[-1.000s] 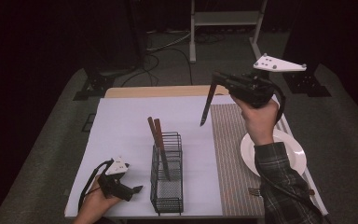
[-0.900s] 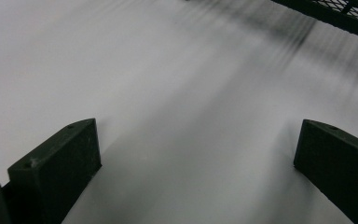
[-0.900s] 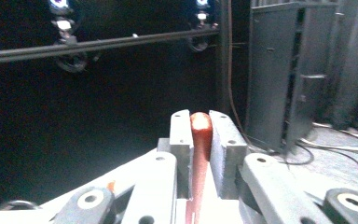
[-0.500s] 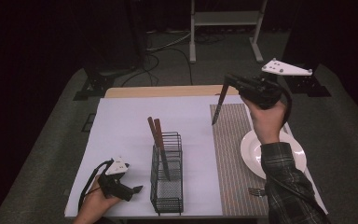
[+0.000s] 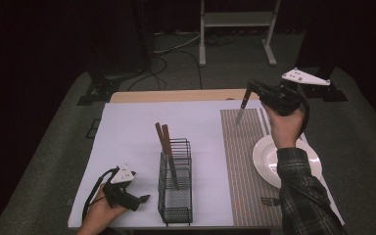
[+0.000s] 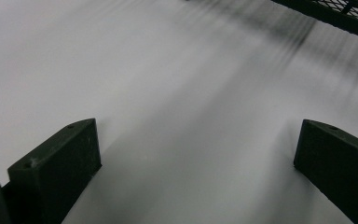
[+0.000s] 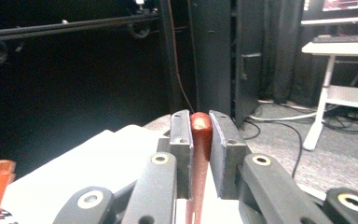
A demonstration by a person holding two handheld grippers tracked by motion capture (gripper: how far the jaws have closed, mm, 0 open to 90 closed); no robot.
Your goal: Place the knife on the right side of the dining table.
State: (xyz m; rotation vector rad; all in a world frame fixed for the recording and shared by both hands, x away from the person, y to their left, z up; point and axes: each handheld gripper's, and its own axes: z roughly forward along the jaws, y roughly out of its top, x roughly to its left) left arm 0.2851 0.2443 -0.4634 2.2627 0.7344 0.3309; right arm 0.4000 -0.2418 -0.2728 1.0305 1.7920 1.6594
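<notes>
Above the far end of the striped placemat [image 5: 242, 161], a knife [image 5: 241, 108] is being held in the air by the right gripper [image 5: 255, 88], its jaws pressed shut on the reddish-brown handle. Over the last second the knife is being carried rightward and somewhat lower: one second back it was hanging near the seam between the white table cover [image 5: 127, 142] and the mat, and now it is being brought over the mat's far right part, closer to the white plate [image 5: 267, 161]. Judging from that drift, the carrying phase is being finished and a place setting is being completed, with the knife likely meant to be laid beside the plate; a fork [image 5: 269, 200] is already lying at the mat's near edge.

The knife's long axis is being kept steep, tilted only a little from upright. The handle end is being gripped at the top, while the blade tip is pointing down and toward the person's left, not yet touching the mat. In the right gripper view the rounded handle end [image 7: 200, 123] is being squeezed between the two pads.

Two more brown-handled utensils [image 5: 162, 139] are being left standing in the black wire caddy [image 5: 176, 188] at the table's middle. The left gripper [image 5: 139, 199] is being rested on the white cover near the front edge, its jaws spread wide with nothing between them, as the left gripper view is showing.
</notes>
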